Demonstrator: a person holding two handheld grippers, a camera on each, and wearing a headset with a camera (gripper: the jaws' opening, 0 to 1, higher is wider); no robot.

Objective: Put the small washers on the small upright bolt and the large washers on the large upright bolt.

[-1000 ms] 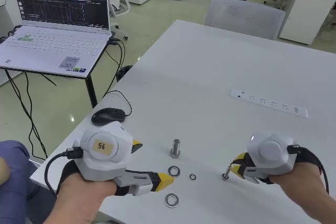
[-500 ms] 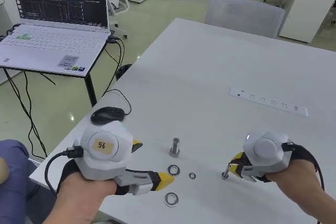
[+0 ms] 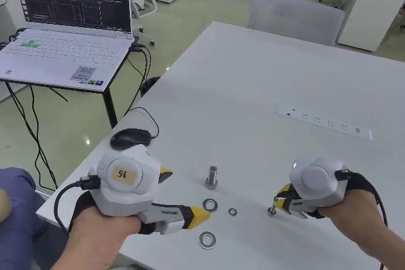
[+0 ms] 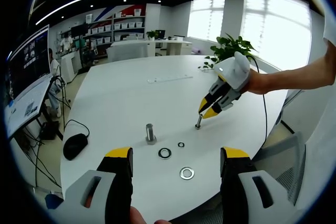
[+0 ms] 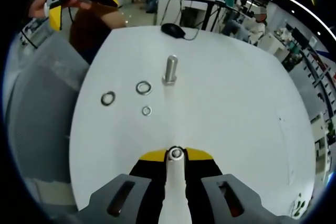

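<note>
I am clamping my right gripper on the small bolt, holding it plumb, with my left gripper released for the small washer.

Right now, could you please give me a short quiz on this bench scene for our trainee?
1. True or false: the large bolt stands upright on the table.
2. How many washers lie loose on the table?
3. The right hand-held gripper grips: A) a washer B) the small bolt C) nothing.
Key: 1 true; 2 three; 3 B.
</note>
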